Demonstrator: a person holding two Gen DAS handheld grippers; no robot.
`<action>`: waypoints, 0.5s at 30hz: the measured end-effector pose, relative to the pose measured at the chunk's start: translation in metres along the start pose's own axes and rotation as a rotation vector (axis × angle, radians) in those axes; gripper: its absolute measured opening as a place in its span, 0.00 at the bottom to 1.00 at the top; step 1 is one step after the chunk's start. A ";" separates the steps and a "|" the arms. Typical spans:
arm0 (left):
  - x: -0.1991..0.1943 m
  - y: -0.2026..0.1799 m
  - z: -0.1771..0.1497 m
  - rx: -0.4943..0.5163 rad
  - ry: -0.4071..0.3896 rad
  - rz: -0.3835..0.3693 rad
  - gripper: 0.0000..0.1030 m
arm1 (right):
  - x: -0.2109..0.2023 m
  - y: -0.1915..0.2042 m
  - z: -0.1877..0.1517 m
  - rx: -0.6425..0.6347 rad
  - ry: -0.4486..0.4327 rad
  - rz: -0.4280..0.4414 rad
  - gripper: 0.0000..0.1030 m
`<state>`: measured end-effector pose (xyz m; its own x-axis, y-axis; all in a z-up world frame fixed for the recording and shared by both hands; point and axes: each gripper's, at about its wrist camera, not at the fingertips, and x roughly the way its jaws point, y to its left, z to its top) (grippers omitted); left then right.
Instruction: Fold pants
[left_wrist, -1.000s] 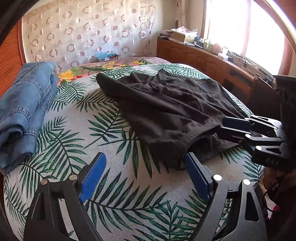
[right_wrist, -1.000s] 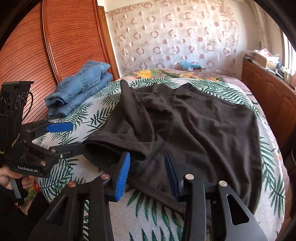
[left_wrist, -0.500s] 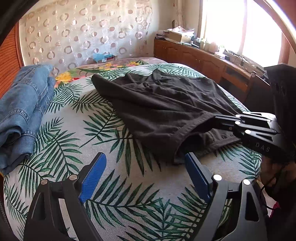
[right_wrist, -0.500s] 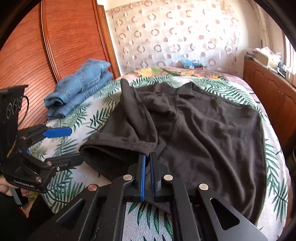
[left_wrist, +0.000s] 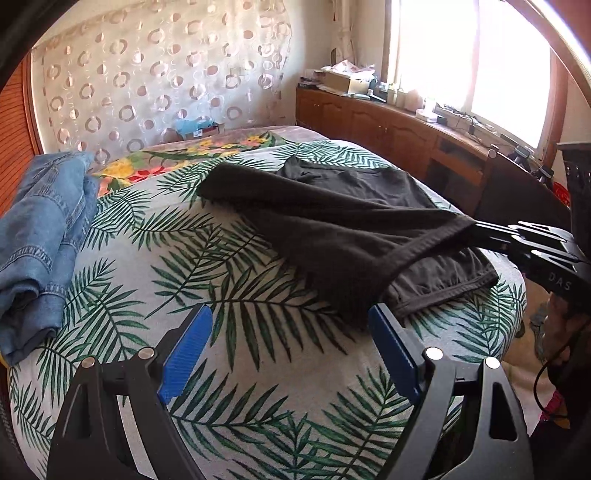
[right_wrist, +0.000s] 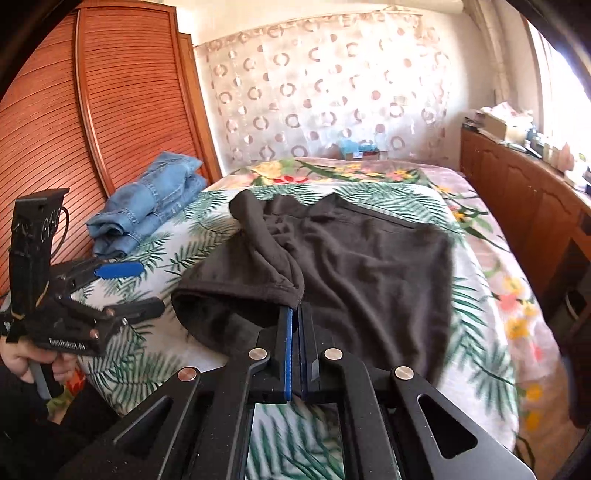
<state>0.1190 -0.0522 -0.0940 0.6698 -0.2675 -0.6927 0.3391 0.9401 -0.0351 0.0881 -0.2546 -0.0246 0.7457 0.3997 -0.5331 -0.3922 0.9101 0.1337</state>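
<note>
Pants: dark grey pants (right_wrist: 369, 266) lie spread on the palm-leaf bedspread (left_wrist: 229, 280); the near hem is lifted off the cover, one layer pulled up into a ridge that runs back toward the far end.
Hem: the raised edge (left_wrist: 424, 247) hangs in a curve, the layer beneath resting flat on the bed.
Right gripper: the right gripper (right_wrist: 295, 314) has its blue pads pressed together on that hem, fabric pinched between them.
Left gripper: the left gripper (left_wrist: 290, 338) hovers over the bedspread, fingers spread wide, holding nothing, its right finger (left_wrist: 391, 347) just beside the pants' near fold.
Jeans: folded blue jeans (left_wrist: 40, 236) sit at the bed's left side, well apart from the pants.
Surroundings: wooden louvred doors (right_wrist: 110, 110), patterned curtain (right_wrist: 325, 99), sideboard under the window (left_wrist: 399, 129).
</note>
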 end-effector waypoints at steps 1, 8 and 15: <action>0.001 -0.002 0.001 0.006 -0.001 -0.003 0.84 | -0.001 0.000 -0.001 0.004 0.000 -0.010 0.02; 0.005 -0.014 0.009 0.028 -0.007 -0.017 0.84 | -0.017 -0.009 -0.015 0.040 0.008 -0.069 0.02; 0.010 -0.025 0.016 0.049 -0.003 -0.019 0.84 | -0.026 -0.005 -0.036 0.060 0.041 -0.097 0.02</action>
<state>0.1276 -0.0821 -0.0884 0.6652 -0.2860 -0.6897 0.3838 0.9233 -0.0128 0.0514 -0.2736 -0.0412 0.7555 0.3059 -0.5793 -0.2857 0.9496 0.1287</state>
